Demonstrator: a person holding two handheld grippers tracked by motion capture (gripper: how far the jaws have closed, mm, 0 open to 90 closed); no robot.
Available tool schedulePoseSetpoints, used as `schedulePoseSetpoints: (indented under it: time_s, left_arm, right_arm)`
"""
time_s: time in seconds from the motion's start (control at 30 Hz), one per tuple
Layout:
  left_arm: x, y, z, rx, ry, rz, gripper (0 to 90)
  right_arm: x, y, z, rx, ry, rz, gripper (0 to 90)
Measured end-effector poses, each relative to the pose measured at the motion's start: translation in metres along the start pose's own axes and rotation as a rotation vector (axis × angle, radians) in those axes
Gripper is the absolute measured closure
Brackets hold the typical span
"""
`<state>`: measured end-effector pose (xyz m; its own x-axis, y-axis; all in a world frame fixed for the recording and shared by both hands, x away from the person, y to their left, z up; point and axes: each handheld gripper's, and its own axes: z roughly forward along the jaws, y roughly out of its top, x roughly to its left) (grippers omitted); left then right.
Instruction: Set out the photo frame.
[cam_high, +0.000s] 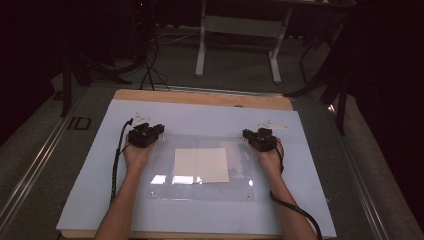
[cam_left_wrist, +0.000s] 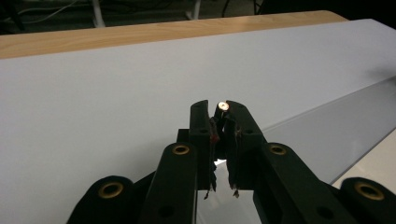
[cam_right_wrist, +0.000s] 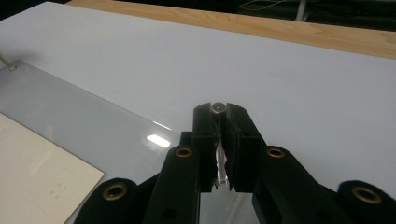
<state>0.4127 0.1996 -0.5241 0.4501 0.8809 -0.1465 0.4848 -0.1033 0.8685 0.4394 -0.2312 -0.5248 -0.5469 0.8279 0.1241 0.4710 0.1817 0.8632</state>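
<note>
Both hand-held grippers clamped on the far corners of a clear plate

High view: the clear acrylic plate lies flat mid-frame on the pale sheet covering the worktop, with a white paper sheet in the middle of it. The left hand-held gripper sits at the plate's upper left corner, the right hand-held gripper at its upper right corner. Left gripper view: the left hand-held gripper has its jaws pinched shut on a small metal stud at the plate's corner, plate edge running off to the right of frame. Right gripper view: the right hand-held gripper is closed the same way on a corner stud, plate stretching to the left, paper in the lower left.
</note>
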Motion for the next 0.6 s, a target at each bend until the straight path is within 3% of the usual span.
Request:
schedulePoseSetpoints:
  time_s: [0.27, 0.4, 0.6]
  left_arm:
    - [0.0004, -0.0003, 0.001, -0.003, -0.005, -0.011, 82.0]
    - [0.001, 0.0001, 0.0018, -0.002, -0.01, -0.026, 82.0]
    - [0.0021, 0.0018, 0.0025, 0.011, -0.015, -0.043, 82.6]
  right_arm:
    - [0.0005, -0.0014, -0.0026, -0.042, 0.002, 0.019, 82.0]
    - [0.0, 0.0004, -0.0028, -0.027, 0.005, 0.0, 83.0]
    - [-0.0029, 0.0014, -0.0025, -0.014, 0.026, 0.03, 82.9]
